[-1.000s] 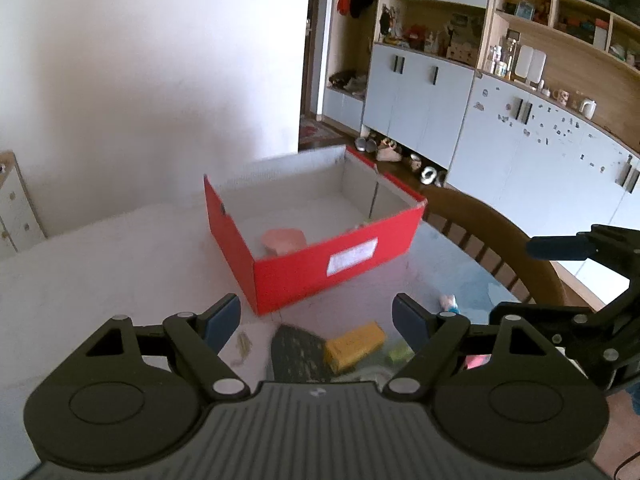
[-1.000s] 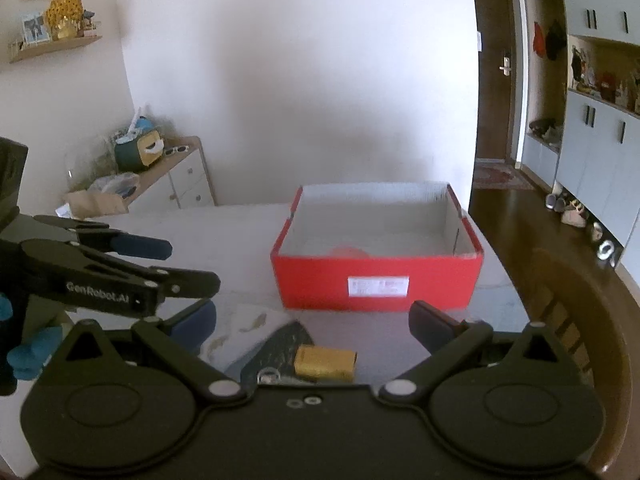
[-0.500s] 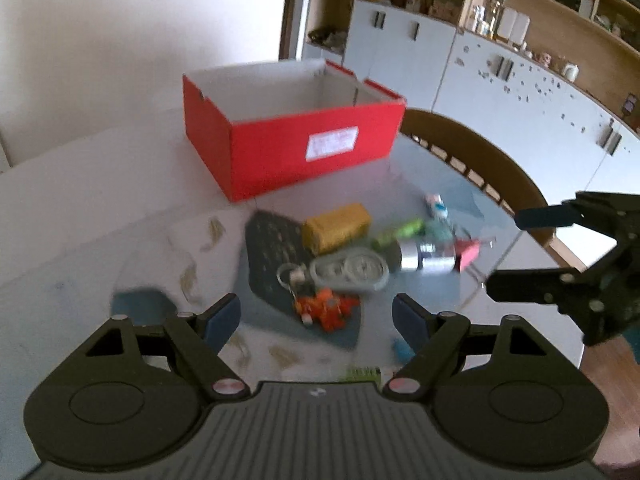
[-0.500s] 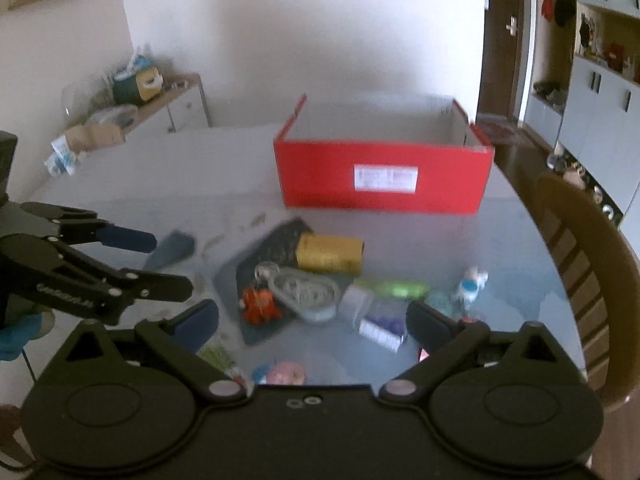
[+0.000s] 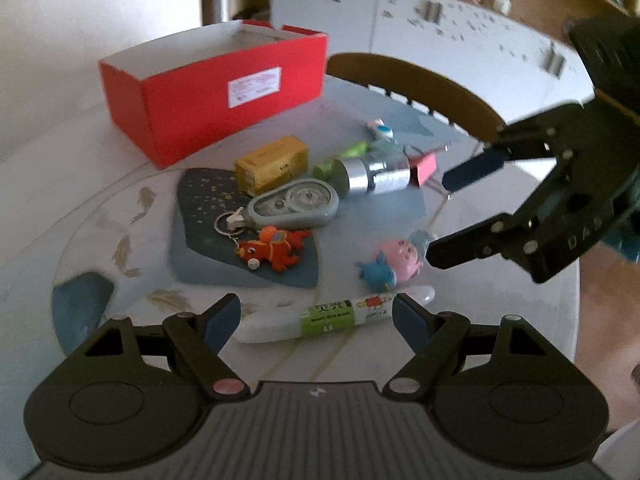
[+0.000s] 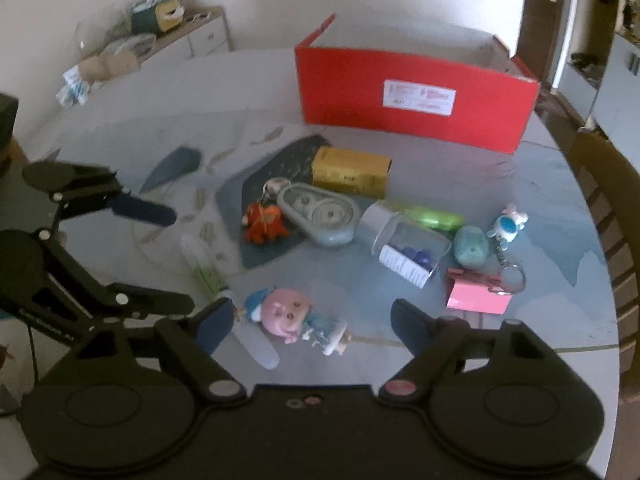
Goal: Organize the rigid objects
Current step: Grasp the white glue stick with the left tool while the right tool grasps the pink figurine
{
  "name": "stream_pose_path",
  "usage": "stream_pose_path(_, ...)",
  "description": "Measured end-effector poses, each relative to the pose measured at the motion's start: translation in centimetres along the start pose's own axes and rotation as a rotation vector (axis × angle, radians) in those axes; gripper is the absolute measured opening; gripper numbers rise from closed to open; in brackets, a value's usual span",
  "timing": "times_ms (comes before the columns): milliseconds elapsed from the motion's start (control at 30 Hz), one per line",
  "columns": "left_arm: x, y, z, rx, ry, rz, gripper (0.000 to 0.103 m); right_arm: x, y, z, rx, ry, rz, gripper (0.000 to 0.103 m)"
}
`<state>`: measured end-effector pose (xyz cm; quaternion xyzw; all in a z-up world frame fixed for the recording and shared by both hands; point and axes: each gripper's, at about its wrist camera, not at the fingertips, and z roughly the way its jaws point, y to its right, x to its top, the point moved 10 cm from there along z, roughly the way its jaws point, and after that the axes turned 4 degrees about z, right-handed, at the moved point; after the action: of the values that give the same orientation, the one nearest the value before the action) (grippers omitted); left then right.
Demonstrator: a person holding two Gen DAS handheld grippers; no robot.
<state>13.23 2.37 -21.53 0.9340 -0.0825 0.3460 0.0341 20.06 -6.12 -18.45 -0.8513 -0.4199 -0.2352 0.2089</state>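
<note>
While both grippers hang over the scattered toys, neither holds anything. The left gripper (image 5: 316, 318) has its fingers spread wide, with the white tube with a green label (image 5: 334, 316) lying crosswise just beyond their tips. The right gripper (image 6: 312, 326) is closing its fingers, with the pink-headed doll figure (image 6: 294, 318) between them but, as far as I can judge, not yet pressed. The red box (image 6: 412, 98), the likely destination, stands well beyond the fingers, past the yellow carton (image 6: 350, 172) and the grey oval case (image 6: 320, 212).

The doll is rounded and lies askew, so it could squirt out or pivot as the pads meet it. The grippers sit close together and could collide.

The box's inside is hidden from both views, and blur softens the small keychains.
</note>
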Motion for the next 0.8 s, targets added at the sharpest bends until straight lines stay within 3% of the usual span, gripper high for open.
stream_pose_path(267, -0.7, 0.8, 2.2, -0.026, -0.056, 0.215, 0.083, -1.1, 0.4, 1.9, -0.001, -0.075, -0.120, 0.072)
stream_pose_path(600, -0.2, 0.9, 4.0, -0.067, -0.091, 0.290, 0.083, -1.1, -0.5, 3.9, 0.074, -0.133, -0.253, 0.050)
stream_pose_path(800, -0.5, 1.0, 4.3, -0.102, -0.108, 0.285, 0.065, -0.7, -1.0, 4.7, 0.101, -0.140, -0.269, 0.038)
